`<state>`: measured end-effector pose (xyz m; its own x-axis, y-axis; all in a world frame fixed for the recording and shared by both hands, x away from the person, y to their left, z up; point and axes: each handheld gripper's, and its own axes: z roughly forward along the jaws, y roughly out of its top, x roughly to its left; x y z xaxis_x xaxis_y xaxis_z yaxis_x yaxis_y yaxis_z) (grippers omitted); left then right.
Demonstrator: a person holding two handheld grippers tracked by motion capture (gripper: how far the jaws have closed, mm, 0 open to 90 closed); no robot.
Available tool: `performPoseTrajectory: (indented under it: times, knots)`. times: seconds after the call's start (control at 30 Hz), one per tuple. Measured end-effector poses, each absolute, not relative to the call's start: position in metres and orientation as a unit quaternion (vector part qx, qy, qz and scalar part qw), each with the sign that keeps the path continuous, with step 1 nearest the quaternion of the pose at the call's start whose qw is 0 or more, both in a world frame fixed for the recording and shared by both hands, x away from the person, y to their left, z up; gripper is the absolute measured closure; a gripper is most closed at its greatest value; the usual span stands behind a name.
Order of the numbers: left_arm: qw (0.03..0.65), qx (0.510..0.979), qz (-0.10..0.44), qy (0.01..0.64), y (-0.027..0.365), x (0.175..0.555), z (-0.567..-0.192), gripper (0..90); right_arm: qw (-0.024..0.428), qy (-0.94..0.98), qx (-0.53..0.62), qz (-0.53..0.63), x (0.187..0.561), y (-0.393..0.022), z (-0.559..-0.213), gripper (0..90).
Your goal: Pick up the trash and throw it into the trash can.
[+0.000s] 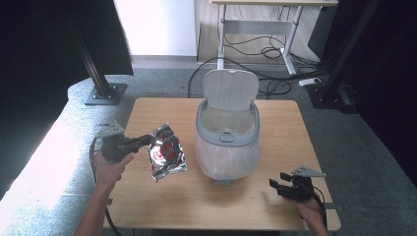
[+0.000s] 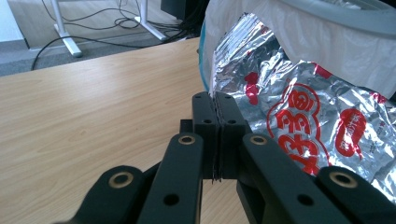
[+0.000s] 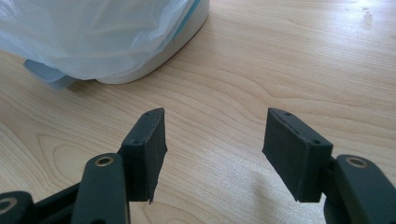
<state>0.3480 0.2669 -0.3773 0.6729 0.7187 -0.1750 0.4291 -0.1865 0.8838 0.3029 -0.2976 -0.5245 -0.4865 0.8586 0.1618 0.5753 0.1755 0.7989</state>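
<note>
1. The left gripper [image 1: 142,141] had its fingers [image 2: 205,126] clamped on a foil bag's [image 1: 167,153] edge, holding it above the desk [image 1: 162,196].
2. Just right of the bag stood an open, lined bin [image 1: 227,142].
3. The right gripper [image 1: 276,183] rested low, fingers [image 3: 149,144] apart, gripping nothing.

Only thing with any print is the crinkly silver snack bag [image 2: 299,107], right half of the left gripper view. It's got big red rounded characters inside a red cloud-shaped outline, plus a red oval badge further right with tiny writing. Can't actually make out any of it. From the high view it's just red blobs on foil.
</note>
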Motion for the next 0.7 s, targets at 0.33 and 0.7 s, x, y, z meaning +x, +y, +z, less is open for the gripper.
performPoseTrajectory:
  times: [0.33, 0.7]
  knots:
    - [0.519, 0.76, 0.135, 0.368, 0.26, 0.351, -0.358, 89.0, 0.165, 0.753, 0.478, 0.422, 0.304, -0.296, -0.526, 38.7]
    - [0.519, 0.764, 0.139, 0.358, 0.25, 0.359, -0.332, 88.9, 0.164, 0.753, 0.479, 0.42, 0.304, -0.295, -0.526, 38.7]
